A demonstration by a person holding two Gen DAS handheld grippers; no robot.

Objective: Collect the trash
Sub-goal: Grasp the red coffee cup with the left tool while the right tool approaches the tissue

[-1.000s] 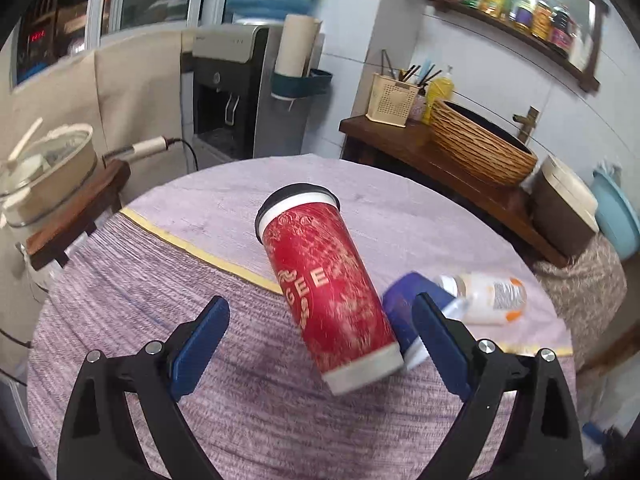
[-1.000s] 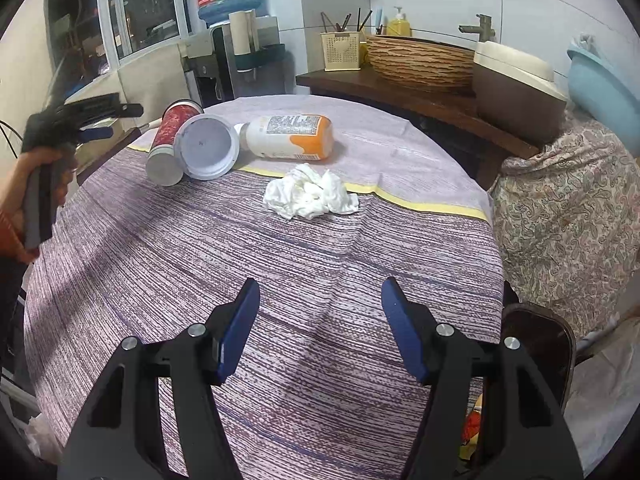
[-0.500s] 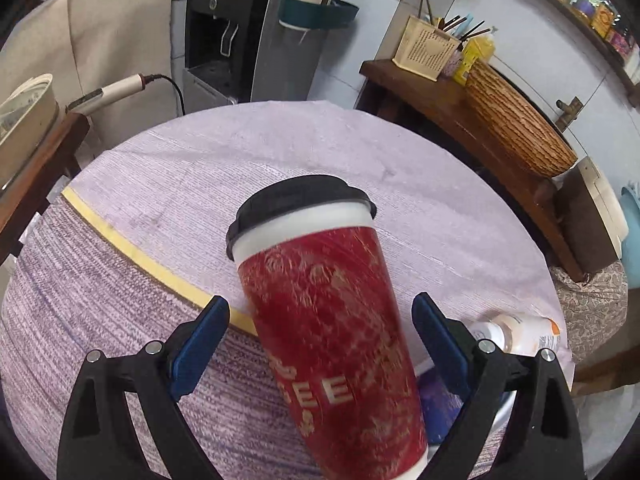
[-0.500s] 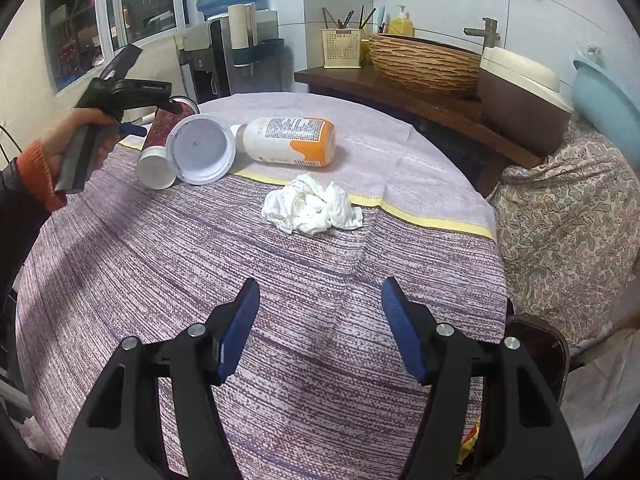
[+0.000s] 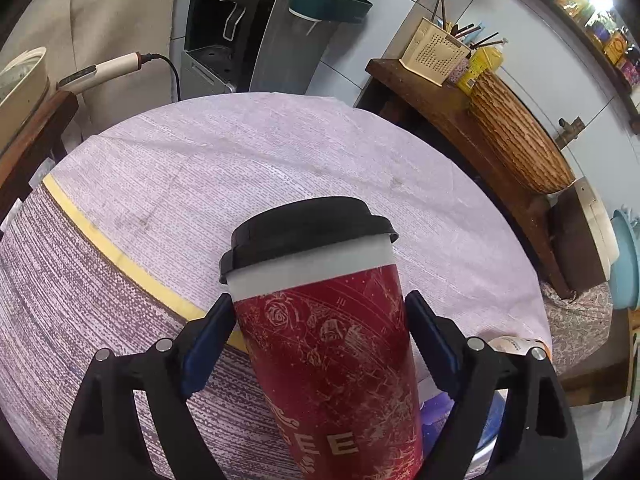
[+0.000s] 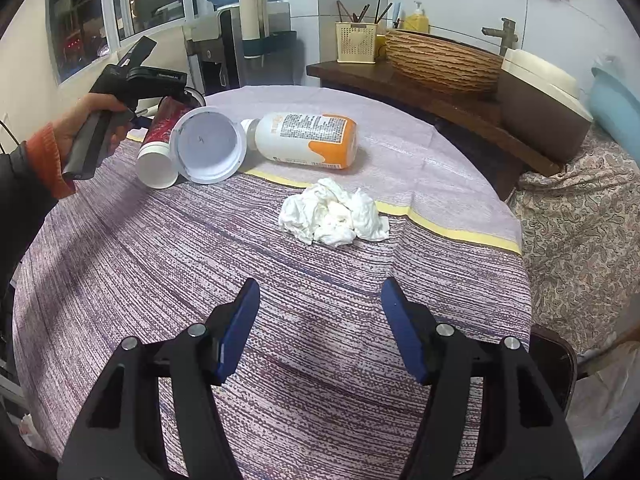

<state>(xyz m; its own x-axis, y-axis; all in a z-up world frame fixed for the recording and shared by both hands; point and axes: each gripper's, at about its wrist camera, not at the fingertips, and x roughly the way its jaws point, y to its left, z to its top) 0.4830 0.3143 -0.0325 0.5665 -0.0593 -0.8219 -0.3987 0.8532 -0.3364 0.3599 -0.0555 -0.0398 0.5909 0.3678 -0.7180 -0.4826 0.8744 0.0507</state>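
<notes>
Left gripper [image 5: 318, 320] straddling the red cup [image 5: 332, 356], jaws just closing in on it; left pad looks to be touching the cup wall, right pad a sliver off, so not clamped yet; cup low centre of the left wrist frame, lying on its side on the tablecloth [image 5: 248, 168]. Finish the squeeze on the red wall just under the white band, not on the black lid [image 5: 304, 228], likely to pop off; squeeze gently, paper wall probably buckles; lift straight up to clear the blue tub [image 6: 208, 150] touching its base, upper left of the right wrist frame. Right gripper [image 6: 318, 330] bottom centre of its frame, jaws apart, nothing between; free for the tissue wad [image 6: 334, 218] mid-frame or the white-and-orange bottle [image 6: 306, 140] above it.

Cup look: red with scuffed rose print, pale letters near the base, white band, black lid on, white bottom.
</notes>
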